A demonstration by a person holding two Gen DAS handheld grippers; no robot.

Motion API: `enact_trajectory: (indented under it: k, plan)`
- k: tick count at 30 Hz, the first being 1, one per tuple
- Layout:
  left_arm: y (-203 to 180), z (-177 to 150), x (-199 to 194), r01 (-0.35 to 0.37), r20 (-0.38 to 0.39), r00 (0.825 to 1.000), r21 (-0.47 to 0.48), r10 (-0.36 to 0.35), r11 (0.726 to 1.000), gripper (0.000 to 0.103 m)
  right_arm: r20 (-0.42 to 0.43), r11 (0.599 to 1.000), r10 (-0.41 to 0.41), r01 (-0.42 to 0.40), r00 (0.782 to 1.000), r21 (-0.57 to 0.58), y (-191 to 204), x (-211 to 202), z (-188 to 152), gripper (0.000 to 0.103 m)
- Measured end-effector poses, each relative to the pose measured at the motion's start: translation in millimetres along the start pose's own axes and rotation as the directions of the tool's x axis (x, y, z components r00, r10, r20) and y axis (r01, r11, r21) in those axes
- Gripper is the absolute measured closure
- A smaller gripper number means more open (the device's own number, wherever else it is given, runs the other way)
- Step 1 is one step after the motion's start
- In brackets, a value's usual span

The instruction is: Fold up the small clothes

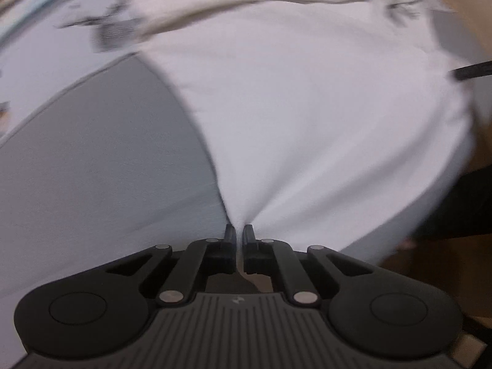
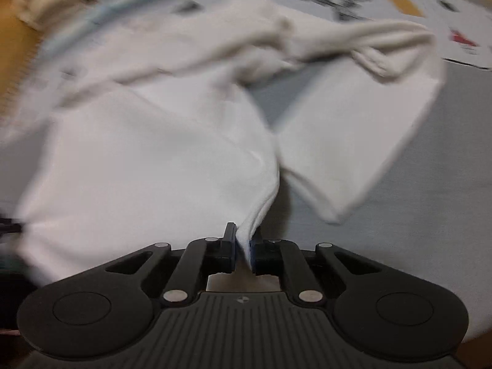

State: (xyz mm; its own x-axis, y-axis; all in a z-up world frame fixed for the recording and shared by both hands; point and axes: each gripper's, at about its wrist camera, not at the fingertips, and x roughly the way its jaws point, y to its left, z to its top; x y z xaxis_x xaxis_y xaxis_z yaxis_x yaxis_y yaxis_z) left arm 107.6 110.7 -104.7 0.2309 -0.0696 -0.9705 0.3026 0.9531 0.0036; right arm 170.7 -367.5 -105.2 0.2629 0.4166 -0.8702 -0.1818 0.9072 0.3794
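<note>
Midway | left hand-held gripper (image 1: pixel 239 233) and right hand-held gripper (image 2: pixel 243 235) each clamped the white garment (image 1: pixel 307 123) | sleeve (image 2: pixel 353 138) splayed, folding unfinished.

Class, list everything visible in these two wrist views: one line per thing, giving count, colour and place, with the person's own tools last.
white garment: one, white, spread over the grey surface, a pinch of its edge in each tongs.
cream cloth: one, off-white, bunched across the far end of the white garment.
grey surface: one, grey, under the clothes.
printed mat: one, pale with dark, orange and red marks, beyond the clothes; too blurred to read.
left tongs: one, black, shut on the white garment's edge, bottom of the left view.
right tongs: one, black with blue pads, shut on a fold of the white garment, bottom of the right view.
</note>
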Motion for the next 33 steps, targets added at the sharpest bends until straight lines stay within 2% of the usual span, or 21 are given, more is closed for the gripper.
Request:
enact_trajectory:
  k: [1,2,4,6,9,12,15,16,18,20,22,24,27,29,30,31,32,33]
  plan:
    - [8,-6,0,-0.015,-0.015,1.000,-0.013,0.015,1.000,0.099,-0.003,0.998,0.063,-0.063,0.998,0.001,2,-5,-1,0.095]
    - [11,-12,0,-0.015,-0.031,0.999,-0.008,0.014,1.000,0.099,-0.025,0.997,0.077,-0.077,0.997,-0.013,4,-6,-4,0.095]
    - [9,-20,2,0.006,-0.062,0.998,0.016,-0.005,1.000,0.099,-0.105,0.997,-0.019,0.010,0.994,-0.082,10,6,-14,0.095]
    - [2,-23,-2,0.045,-0.059,0.997,0.042,-0.042,0.998,0.099,-0.153,0.997,-0.048,0.037,0.987,-0.074,8,11,-18,0.095]
    - [-5,-19,-12,0.101,-0.028,0.995,0.044,-0.100,0.994,0.099,-0.121,0.999,-0.042,0.042,0.992,-0.002,-1,-3,-13,0.096]
    - [-4,-16,-10,0.069,-0.068,0.996,0.083,-0.064,0.994,0.099,-0.149,0.991,-0.135,0.137,0.979,-0.002,-4,0,-18,0.095]
    - [-8,-13,-8,0.066,-0.083,0.995,0.124,-0.056,0.990,0.096,-0.096,0.995,-0.103,0.102,0.990,-0.016,4,-6,-16,0.093]
    - [-7,-10,-11,0.084,-0.070,0.995,0.108,-0.077,0.991,0.096,-0.062,0.994,-0.106,0.105,0.992,-0.020,7,-10,-14,0.088]
    - [-4,-6,-17,0.132,-0.043,0.991,0.071,-0.129,0.989,0.084,-0.032,0.994,-0.113,0.113,0.993,0.001,4,-14,-11,0.077]
    - [-3,-7,-16,0.154,-0.047,0.987,0.052,-0.151,0.987,0.063,-0.081,0.994,-0.107,0.108,0.991,0.011,-2,-8,-15,0.075]
    - [-5,-10,-13,0.145,-0.068,0.988,0.054,-0.141,0.988,0.060,-0.140,0.994,-0.112,0.110,0.984,-0.024,-2,0,-21,0.072]
    - [-5,-13,-8,0.165,-0.088,0.983,0.043,-0.161,0.985,0.060,-0.165,0.992,-0.112,0.102,0.980,-0.069,-1,5,-26,0.067]
    - [-8,-19,-6,0.177,-0.084,0.981,0.035,-0.174,0.984,0.063,-0.173,0.990,-0.111,0.093,0.979,-0.110,2,8,-34,0.066]
    - [-9,-22,-5,0.182,-0.082,0.980,0.025,-0.180,0.983,0.081,-0.175,0.989,-0.100,0.078,0.979,-0.127,4,6,-38,0.066]
    - [-11,-24,-6,0.179,-0.080,0.981,0.028,-0.177,0.983,0.085,-0.176,0.989,-0.094,0.070,0.980,-0.134,4,5,-40,0.066]
    - [-12,-26,-7,0.173,-0.074,0.983,0.035,-0.170,0.984,0.095,-0.176,0.988,-0.085,0.060,0.981,-0.143,5,3,-41,0.066]
    - [-12,-27,-9,0.170,-0.066,0.984,0.042,-0.167,0.985,0.100,-0.178,0.987,-0.077,0.049,0.981,-0.155,6,2,-42,0.066]
    - [-11,-28,-11,0.169,-0.051,0.985,0.047,-0.167,0.984,0.100,-0.182,0.985,-0.069,0.038,0.981,-0.169,9,0,-45,0.066]
